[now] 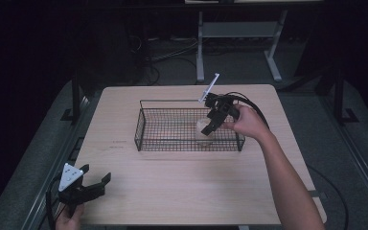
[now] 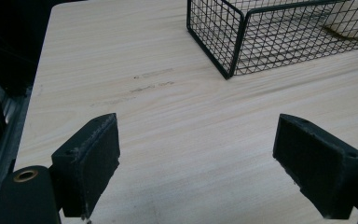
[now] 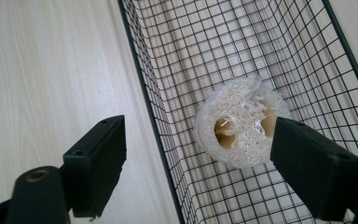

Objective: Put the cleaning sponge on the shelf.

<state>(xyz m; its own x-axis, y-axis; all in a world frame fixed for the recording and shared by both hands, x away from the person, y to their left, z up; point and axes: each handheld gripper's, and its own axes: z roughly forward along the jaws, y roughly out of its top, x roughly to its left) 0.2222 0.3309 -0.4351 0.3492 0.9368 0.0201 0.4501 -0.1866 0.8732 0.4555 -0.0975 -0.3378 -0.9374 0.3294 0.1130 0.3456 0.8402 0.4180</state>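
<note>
Right gripper [image 1: 214, 120] is held over the right end of the wire basket [image 1: 143, 125], at roughly 3 o'clock of the basket's interior, in the person's right hand [image 1: 246, 120]. In the right gripper view its jaws stand apart and grasp nothing: one pad [image 3: 98, 163] hangs over bare table outside the basket wall, the other pad sits over the basket floor, with the wall passing between them. The loofah sponge [image 3: 240, 123], a pale fibrous disc with holes through its middle, lies on the basket floor near the right end, free of both pads; one pad overlaps its 3 o'clock edge in that view, but whether it touches cannot be told. In the high view the loofah sponge [image 1: 204, 135] shows just below the jaws. The basket stands on the light wooden table [image 1: 182, 191], slightly beyond centre. Left gripper [image 1: 87, 188] rests near the table's 7 o'clock corner in the left hand [image 1: 69, 219], well apart from the basket. Its jaws are released and wide, with only bare tabletop between them; a basket corner [image 2: 228, 70] lies toward 1 o'clock in the left gripper view.
</note>
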